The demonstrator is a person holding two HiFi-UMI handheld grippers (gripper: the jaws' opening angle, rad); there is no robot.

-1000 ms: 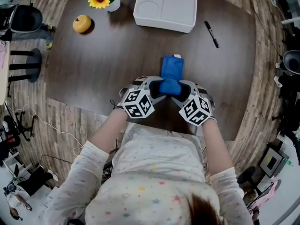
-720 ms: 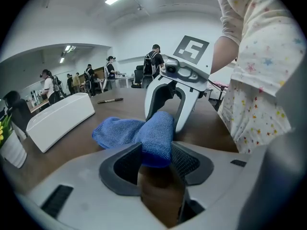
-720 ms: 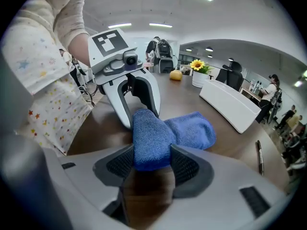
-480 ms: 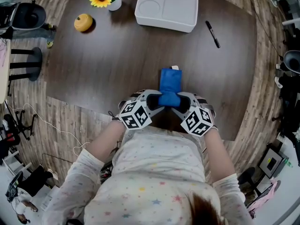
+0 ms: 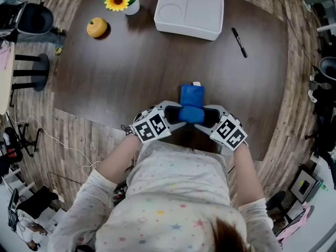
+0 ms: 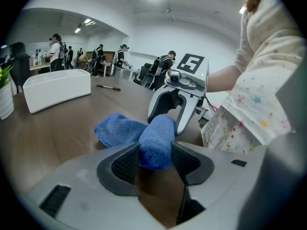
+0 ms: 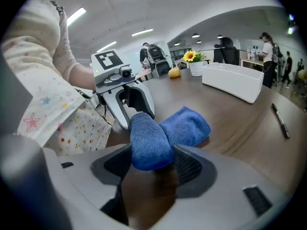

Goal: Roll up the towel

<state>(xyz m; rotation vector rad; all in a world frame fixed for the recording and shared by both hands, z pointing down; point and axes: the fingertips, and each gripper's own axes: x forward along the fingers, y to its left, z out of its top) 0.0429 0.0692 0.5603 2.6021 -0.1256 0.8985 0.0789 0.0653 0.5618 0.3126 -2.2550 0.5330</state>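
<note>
The blue towel [image 5: 192, 103] sits on the near worktop [image 5: 147, 62] with its roll lying left-to-right. The left tool [image 6: 154, 158], jaws just eased slightly wider, clamps one end. The right tool [image 7: 152, 159] clamps the other, and the unrolled tail extends far.

The towel's [image 5: 192, 105] rolled end lies between the left gripper [image 5: 176, 114] and right gripper [image 5: 208, 116] at the table's [image 5: 131, 72] near edge, with its flat part just beyond them, the tray [image 5: 189, 12] far beyond, the pen [image 5: 239, 42] beyond the right gripper, and the potted flower [image 5: 122, 0] and fruit [image 5: 97, 27] beyond and left of the left gripper.
</note>
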